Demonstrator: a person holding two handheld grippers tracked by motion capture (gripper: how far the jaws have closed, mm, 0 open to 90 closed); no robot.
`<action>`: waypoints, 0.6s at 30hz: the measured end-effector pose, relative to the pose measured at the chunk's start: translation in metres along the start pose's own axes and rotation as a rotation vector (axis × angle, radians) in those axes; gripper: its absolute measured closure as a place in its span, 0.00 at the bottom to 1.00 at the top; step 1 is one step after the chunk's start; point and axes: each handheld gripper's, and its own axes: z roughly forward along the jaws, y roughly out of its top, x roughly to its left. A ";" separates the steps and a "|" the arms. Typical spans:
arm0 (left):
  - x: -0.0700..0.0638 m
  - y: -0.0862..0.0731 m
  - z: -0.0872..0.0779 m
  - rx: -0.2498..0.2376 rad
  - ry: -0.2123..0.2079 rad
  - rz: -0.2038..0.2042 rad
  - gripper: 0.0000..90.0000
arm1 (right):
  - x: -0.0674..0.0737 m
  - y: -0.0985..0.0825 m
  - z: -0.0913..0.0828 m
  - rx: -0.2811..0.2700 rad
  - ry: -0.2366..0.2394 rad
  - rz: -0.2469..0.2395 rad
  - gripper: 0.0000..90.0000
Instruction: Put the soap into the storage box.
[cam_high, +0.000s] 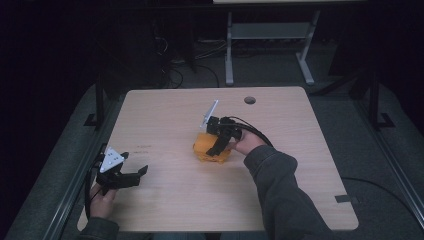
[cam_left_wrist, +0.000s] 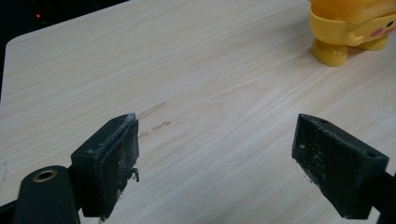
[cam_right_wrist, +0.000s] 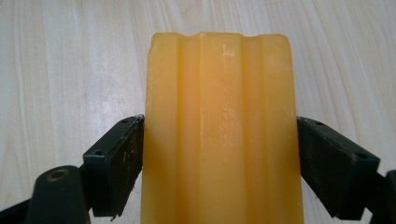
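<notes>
Toy: one yellow plastic toy figure (cam_high: 210, 148), centre of the high view, standing on the table; its stubby foot and a pink cheek spot sit in the upper right of my left gripper view (cam_left_wrist: 348, 28).
Grip: my right gripper (cam_high: 218, 142) has its jaws pressed against both flanks of the ribbed yellow body (cam_right_wrist: 219, 130), clamped on it from above.
Other tool: my left gripper (cam_high: 131, 176) sits at lower left of the high view, jaws spread wide, nothing between them, well apart from the toy.
Surface: one light wooden table (cam_high: 300, 150), one round cable hole (cam_high: 249, 100) near its far edge.
Progress: grasp looks made; lift or relocation not yet done, I judge.
Count: one toy, two grippers.
</notes>
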 end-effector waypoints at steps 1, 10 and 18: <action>0.000 0.000 0.000 0.000 0.000 0.000 0.16 | 0.000 0.000 0.000 0.000 0.000 0.000 0.20; 0.000 0.000 0.000 -0.001 0.000 0.002 0.16 | 0.000 -0.007 -0.014 -0.028 -0.014 0.013 0.19; 0.000 0.000 0.000 0.004 0.000 0.006 0.16 | 0.000 -0.014 -0.030 -0.060 -0.030 0.022 0.19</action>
